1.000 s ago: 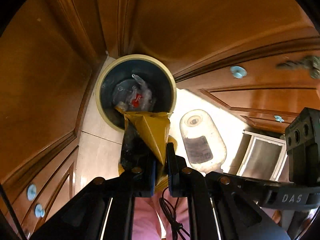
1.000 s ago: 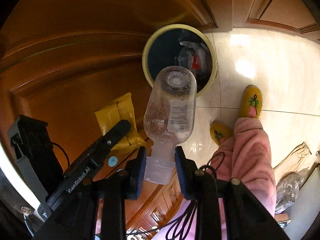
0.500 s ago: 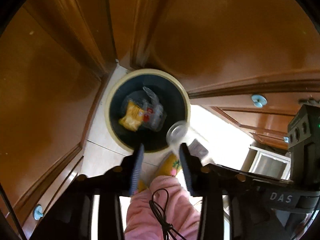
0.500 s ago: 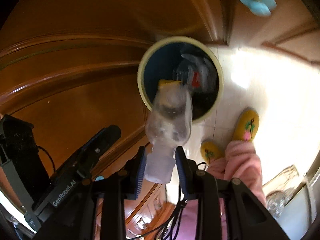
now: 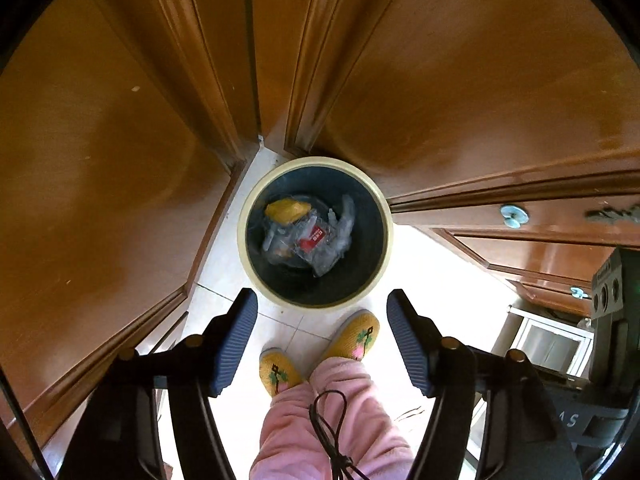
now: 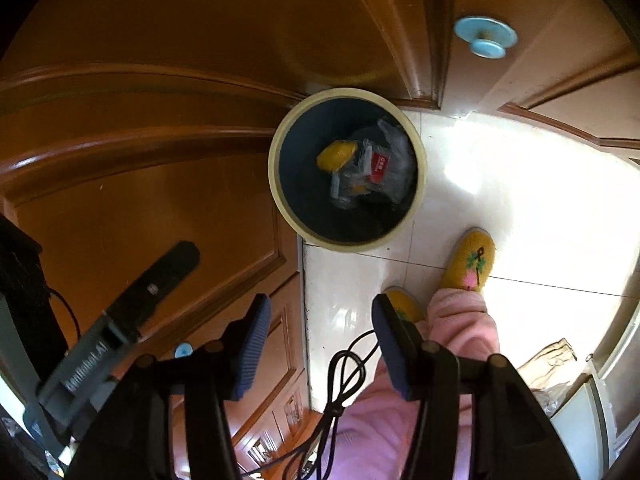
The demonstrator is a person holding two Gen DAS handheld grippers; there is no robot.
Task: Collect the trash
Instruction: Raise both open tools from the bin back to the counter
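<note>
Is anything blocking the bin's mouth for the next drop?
Nothing visible. The bin has no lid and its mouth is open, with trash low inside. The left gripper and right gripper have just been opening, with nothing between them.

The bin (image 5: 256, 200) sits mid-frame on the floor (image 5: 432, 256), wrapper (image 5: 286, 210) and bottle (image 5: 304, 236) inside it; cabinets (image 5: 100, 160) fill the upper frame, slippers (image 5: 356, 336) lie below the bin.

Clear trash (image 5: 320, 236) in the bin (image 5: 244, 216) blurs together, indistinguishable.
</note>
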